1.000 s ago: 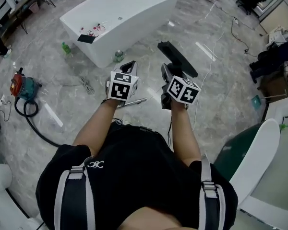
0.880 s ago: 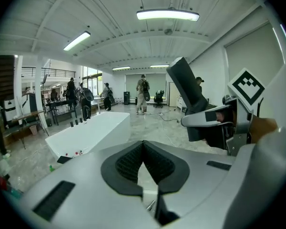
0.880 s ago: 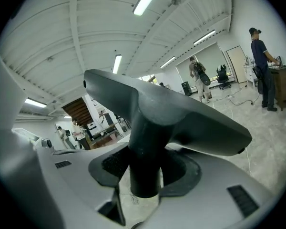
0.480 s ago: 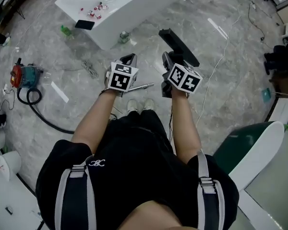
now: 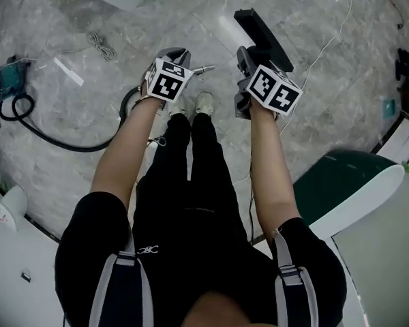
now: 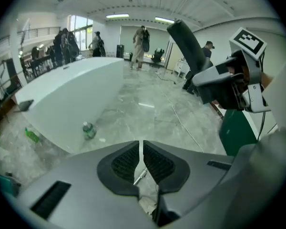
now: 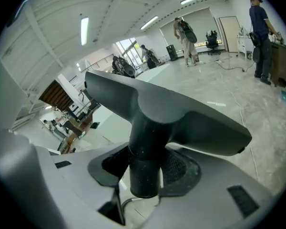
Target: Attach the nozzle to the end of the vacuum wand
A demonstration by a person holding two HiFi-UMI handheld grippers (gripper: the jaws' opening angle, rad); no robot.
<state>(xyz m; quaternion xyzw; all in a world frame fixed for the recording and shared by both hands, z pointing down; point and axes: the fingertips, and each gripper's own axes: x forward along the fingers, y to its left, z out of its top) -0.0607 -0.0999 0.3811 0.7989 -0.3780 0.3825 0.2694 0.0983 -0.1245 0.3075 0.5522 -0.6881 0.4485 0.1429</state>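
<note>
Left tongs (image 6: 142, 149) pressed together, forearm stretched forward, tilted down at floor (image 5: 327, 80); vacuum wand (image 5: 203, 69) tip just right of them. Right tongs (image 7: 145, 168) alongside, also tilted down, pinch nozzle (image 7: 171, 113) by its neck, head beyond the tips.

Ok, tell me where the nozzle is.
The nozzle sits upper right in the head view, neck clamped by the right gripper, across from the left gripper.
</note>
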